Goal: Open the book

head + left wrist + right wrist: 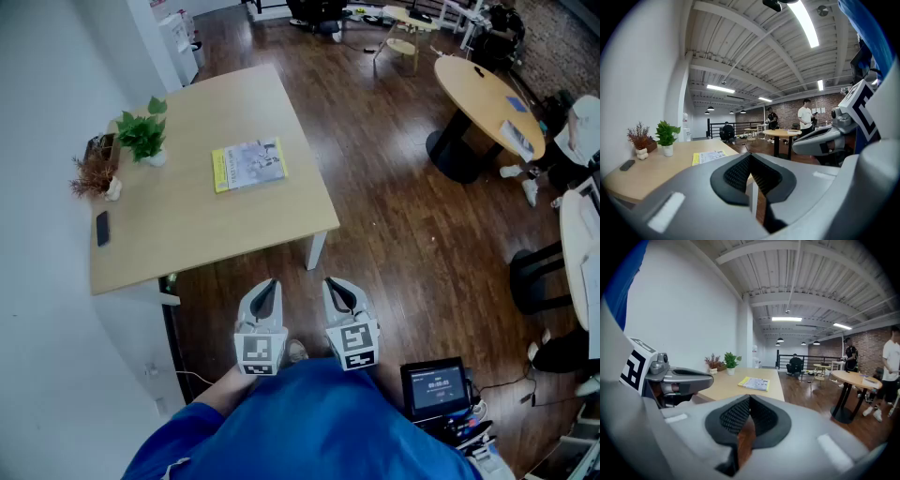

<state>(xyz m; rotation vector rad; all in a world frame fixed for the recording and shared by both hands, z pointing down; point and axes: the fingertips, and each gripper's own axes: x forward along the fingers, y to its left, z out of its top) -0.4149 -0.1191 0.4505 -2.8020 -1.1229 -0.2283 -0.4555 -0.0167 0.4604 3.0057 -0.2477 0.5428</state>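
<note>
Two grippers, jaws pressed together on nothing: left gripper point(265, 292), right gripper point(339, 292) | held side by side close to the body, tips toward the table point(187, 234), over floor short of its near edge | book point(248, 165) closed, flat mid-table, long axis along that edge, yellow band toward the plant point(142, 134) | open tabletop around it

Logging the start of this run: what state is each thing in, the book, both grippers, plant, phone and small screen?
book: closed, flat on the table.
left gripper: jaws together, empty, short of the table.
right gripper: jaws together, empty.
potted plant: upright.
phone: lying flat.
small screen: lit.
</note>
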